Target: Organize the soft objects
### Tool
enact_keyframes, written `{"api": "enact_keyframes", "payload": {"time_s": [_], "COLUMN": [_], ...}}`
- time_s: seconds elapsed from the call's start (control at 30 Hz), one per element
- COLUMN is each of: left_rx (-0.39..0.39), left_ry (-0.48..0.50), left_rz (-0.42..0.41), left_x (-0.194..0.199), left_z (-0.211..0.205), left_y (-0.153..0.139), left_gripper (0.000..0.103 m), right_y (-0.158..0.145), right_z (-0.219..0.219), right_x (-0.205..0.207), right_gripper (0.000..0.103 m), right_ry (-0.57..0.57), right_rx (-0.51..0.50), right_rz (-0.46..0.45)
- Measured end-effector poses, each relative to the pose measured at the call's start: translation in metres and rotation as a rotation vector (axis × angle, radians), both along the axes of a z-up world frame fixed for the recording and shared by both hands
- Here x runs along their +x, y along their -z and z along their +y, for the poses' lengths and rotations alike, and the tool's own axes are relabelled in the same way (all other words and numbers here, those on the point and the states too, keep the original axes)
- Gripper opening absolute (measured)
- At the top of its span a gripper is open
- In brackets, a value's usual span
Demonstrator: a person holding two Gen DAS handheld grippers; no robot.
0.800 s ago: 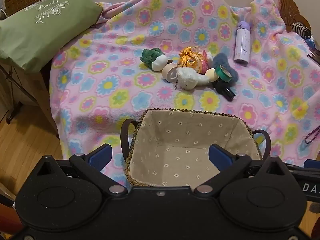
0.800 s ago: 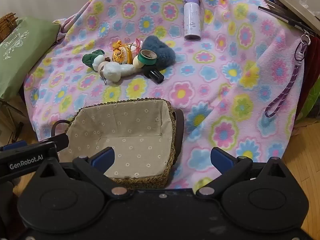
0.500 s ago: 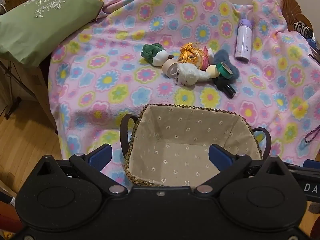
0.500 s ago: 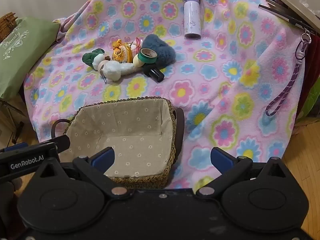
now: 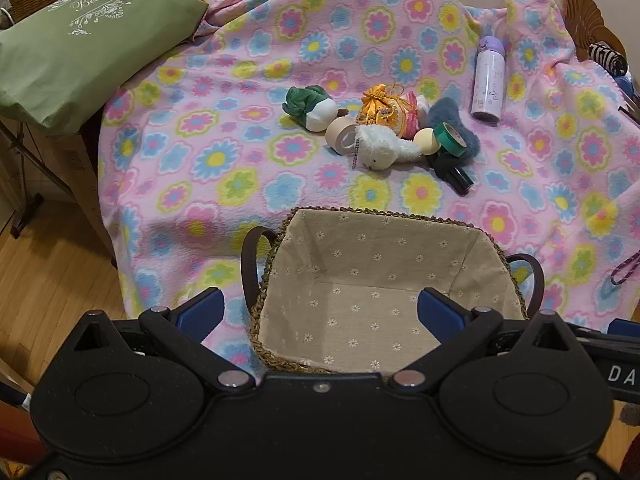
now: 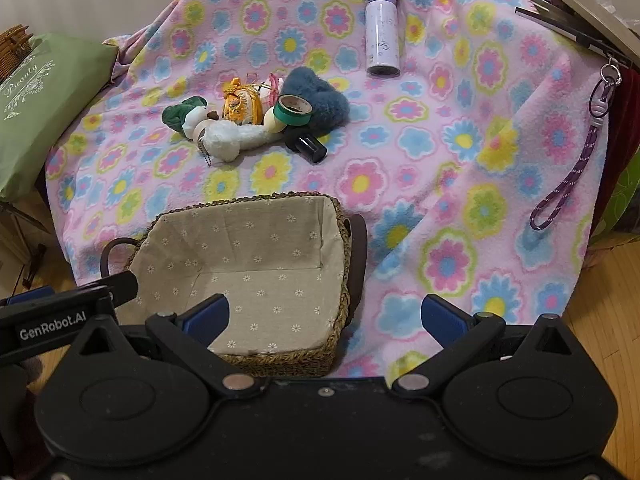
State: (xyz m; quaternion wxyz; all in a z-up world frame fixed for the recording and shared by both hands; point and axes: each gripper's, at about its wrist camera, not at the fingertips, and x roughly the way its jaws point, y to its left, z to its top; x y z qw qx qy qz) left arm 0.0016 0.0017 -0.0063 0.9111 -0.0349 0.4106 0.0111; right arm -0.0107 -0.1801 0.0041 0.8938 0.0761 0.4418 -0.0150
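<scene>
- The white plush (image 5: 386, 147) lies beyond the basket (image 5: 496, 246), long axis crosswise.
- The left gripper (image 5: 320, 312) and right gripper (image 6: 324, 316) gape wide, empty, on the basket's near side.

Bottle (image 6: 383, 36): lilac, upright, blanket's 1 o'clock.
Pillow (image 5: 80, 44): green, off the blanket at 10 o'clock.
Lanyard (image 6: 576, 160): purple, hanging at 3 o'clock.
Floor (image 5: 44, 272): wooden.
</scene>
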Motion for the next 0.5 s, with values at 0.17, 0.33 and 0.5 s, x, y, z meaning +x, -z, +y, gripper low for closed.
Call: {"api": "enact_keyframes", "payload": {"time_s": [0.17,0.33,0.5], "left_rx": [-0.001,-0.001,-0.002], "left_ry": [0.0,0.001,0.001], "left_rz": [0.002,0.004,0.004], "left_x": [0.0003,-0.0004,-0.0003], "left_z": [0.0002,0.0003,0.0], "left_y": [-0.0005,-0.0003,-0.0001], "left_gripper": [0.1,0.1,0.1], "right_y": [0.0003,0.0008,0.0007], "right_z": [0.0008,0.0015,0.0015], "right_x": [0.0012,0.0012,0.0009], "right_gripper": [0.103,0.103,0.103], "right_ry": [-0.003,-0.007,-0.006], "right_rx": [-0.001,0.003,0.005], "right_rz": [0.0,0.004,0.007]}}
